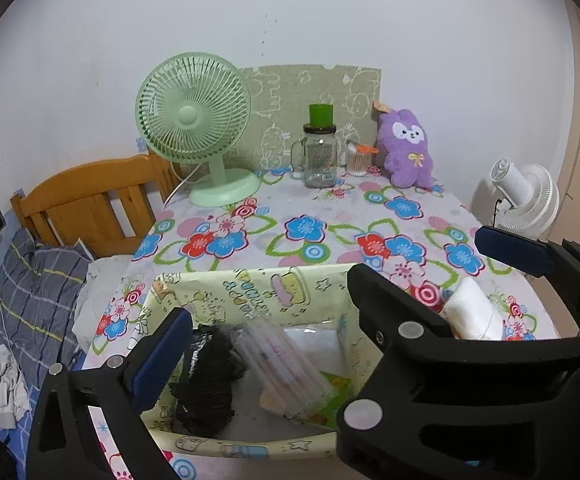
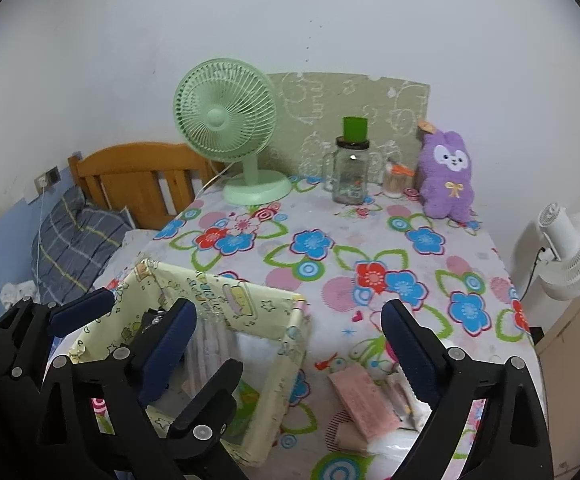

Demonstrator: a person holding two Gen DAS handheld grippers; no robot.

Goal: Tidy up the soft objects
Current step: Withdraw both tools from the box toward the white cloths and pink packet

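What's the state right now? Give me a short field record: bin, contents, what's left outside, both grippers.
bin: yellow fabric bin, open top, near edge of table
contents: black bundle; clear packet, blurred; white cloth
outside: pink cloth on white packs, right of bin
left gripper: jaws open, over bin, nothing held
right gripper: jaws open, over bin's right wall and pink cloth, nothing held
back of table: green fan, jar, purple plush
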